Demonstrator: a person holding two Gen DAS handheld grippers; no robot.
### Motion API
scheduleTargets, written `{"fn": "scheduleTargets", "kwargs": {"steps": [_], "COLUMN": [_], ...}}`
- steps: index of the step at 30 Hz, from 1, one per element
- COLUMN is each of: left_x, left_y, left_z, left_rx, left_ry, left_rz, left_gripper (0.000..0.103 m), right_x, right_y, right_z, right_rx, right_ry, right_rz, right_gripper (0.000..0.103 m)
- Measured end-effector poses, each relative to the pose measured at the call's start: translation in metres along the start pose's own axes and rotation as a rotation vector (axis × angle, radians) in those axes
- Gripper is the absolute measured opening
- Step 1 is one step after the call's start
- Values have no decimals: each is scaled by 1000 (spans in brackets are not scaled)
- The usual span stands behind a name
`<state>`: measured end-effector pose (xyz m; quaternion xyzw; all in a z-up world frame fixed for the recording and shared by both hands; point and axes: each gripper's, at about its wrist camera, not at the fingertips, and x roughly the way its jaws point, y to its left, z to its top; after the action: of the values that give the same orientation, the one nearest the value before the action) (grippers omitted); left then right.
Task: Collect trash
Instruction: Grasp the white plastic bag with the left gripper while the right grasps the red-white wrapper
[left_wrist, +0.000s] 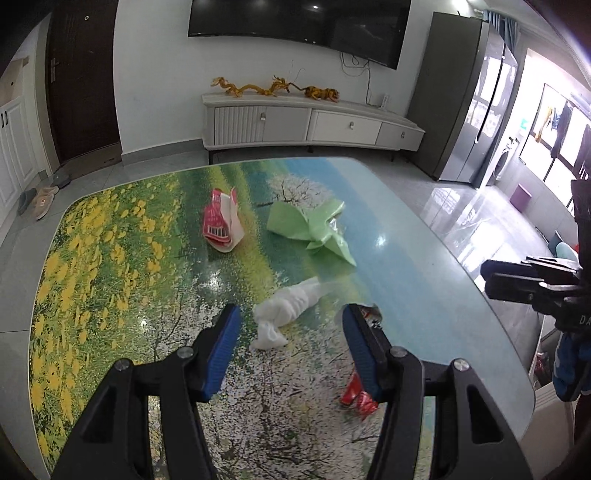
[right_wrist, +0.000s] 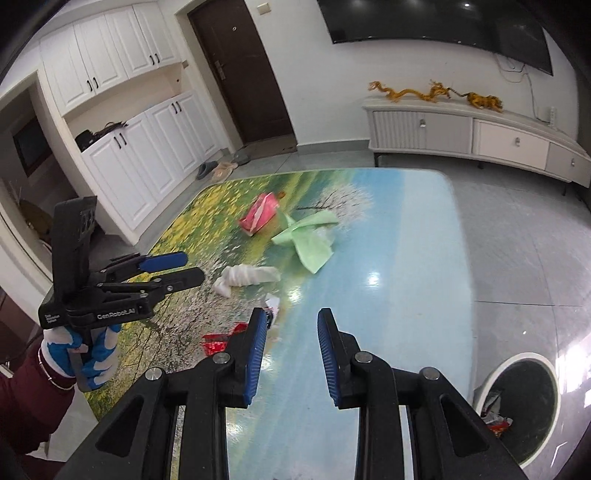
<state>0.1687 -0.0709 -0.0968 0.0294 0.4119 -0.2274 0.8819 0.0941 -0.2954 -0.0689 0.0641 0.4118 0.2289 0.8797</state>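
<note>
Trash lies on the landscape-print table (left_wrist: 110, 258). A white crumpled tissue (left_wrist: 288, 314) lies just ahead of my open, empty left gripper (left_wrist: 291, 325). A red wrapper (left_wrist: 358, 397) sits by its right finger. Farther off lie a red and white packet (left_wrist: 221, 221) and a green paper (left_wrist: 314, 229). In the right wrist view my right gripper (right_wrist: 291, 332) is open and empty above the table (right_wrist: 406, 258), with the red wrapper (right_wrist: 218, 341) by its left finger, the tissue (right_wrist: 247, 277), green paper (right_wrist: 310, 240) and red packet (right_wrist: 260, 214) beyond. The left gripper (right_wrist: 181, 267) shows at left.
A round bin (right_wrist: 524, 402) with some trash in it stands on the floor off the table's right side. A white TV cabinet (left_wrist: 314, 122) lines the far wall. A fridge (left_wrist: 461, 99) stands at right. Slippers (left_wrist: 40, 199) lie by the door.
</note>
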Motion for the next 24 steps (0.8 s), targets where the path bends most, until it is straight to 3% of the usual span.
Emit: {"fn": "scheduleTargets", "kwargs": {"steps": [6,13,18,24], "left_x": [34,53,59,51], "left_y": [11,10,8,10], "left_z": [0,5,4,-4], "left_rx": [36,84,102,81], "left_ry": [72,97,105,88], "left_rz": [-39,-85,-95,-86], "left_gripper": [55,54,34,27], "right_x": [52,81,89,92], "right_y": [18,20,22,21], "right_z": [-8,-12,-13,-13], "right_rx": [0,27,31,53], "right_ry": [102,176,194,198], "right_rz": [68,107,115,136], "right_gripper": [27,27,33,33]}}
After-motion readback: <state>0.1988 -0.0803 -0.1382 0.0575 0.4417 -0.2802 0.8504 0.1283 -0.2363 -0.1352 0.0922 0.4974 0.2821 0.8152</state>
